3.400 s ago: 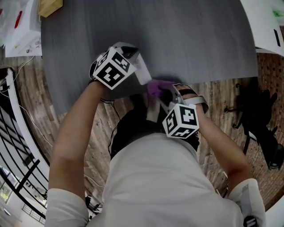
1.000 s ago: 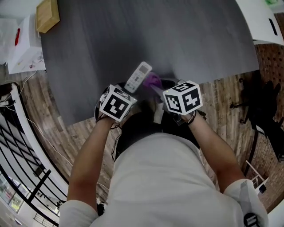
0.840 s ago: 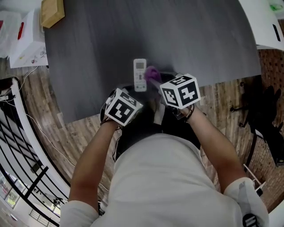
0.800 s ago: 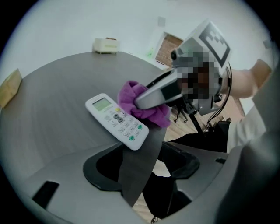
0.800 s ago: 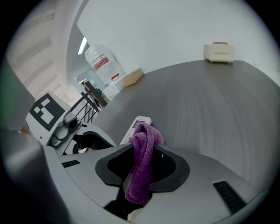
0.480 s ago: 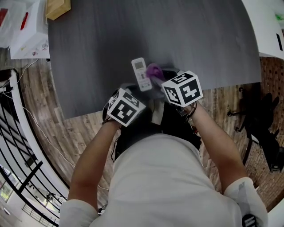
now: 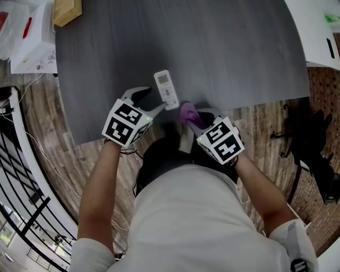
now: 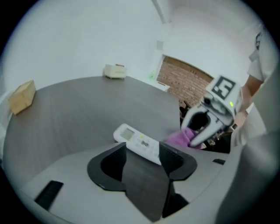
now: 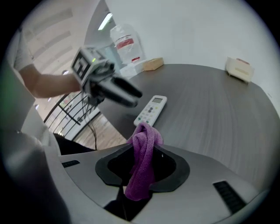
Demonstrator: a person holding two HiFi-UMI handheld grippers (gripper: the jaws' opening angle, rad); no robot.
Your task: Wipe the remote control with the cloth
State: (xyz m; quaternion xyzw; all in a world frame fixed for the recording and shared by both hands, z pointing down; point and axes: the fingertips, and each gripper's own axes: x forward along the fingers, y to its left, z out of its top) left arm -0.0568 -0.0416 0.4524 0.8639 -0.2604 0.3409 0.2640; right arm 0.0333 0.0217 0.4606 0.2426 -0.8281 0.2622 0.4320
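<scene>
Now, remote control (image 7: 166, 89): it lies flat and face up on the grey table (image 7: 228, 48), near the front edge, where we judge both tools can reach it.
Left gripper (image 7: 149, 101): the jaws stand well apart and have just been closing. Nothing sits between them, and the remote's near end is just beyond the tips. We take it to be lined up to steady or pick up the remote.
Right gripper (image 7: 195, 121): the jaws are clamped on the purple cloth (image 7: 187, 111), which bunches above them and hangs below. We think the wad left proud of the tips gives a soft face to rub with.
Cloth and remote: they are near each other but apart, so there is no wiping contact now.
Hard to tell: we cannot say whether one tip of the left gripper touches the remote's end.
Hidden: the remote's underside and the pads under the cloth folds. In the head view the marker cube (image 7: 220, 141) covers most of the right gripper's jaws.
Too blurred: the remote's buttons and screen print.
Cut off: the wooden block (image 7: 66, 10) at the table's far corner is partly out of frame.
</scene>
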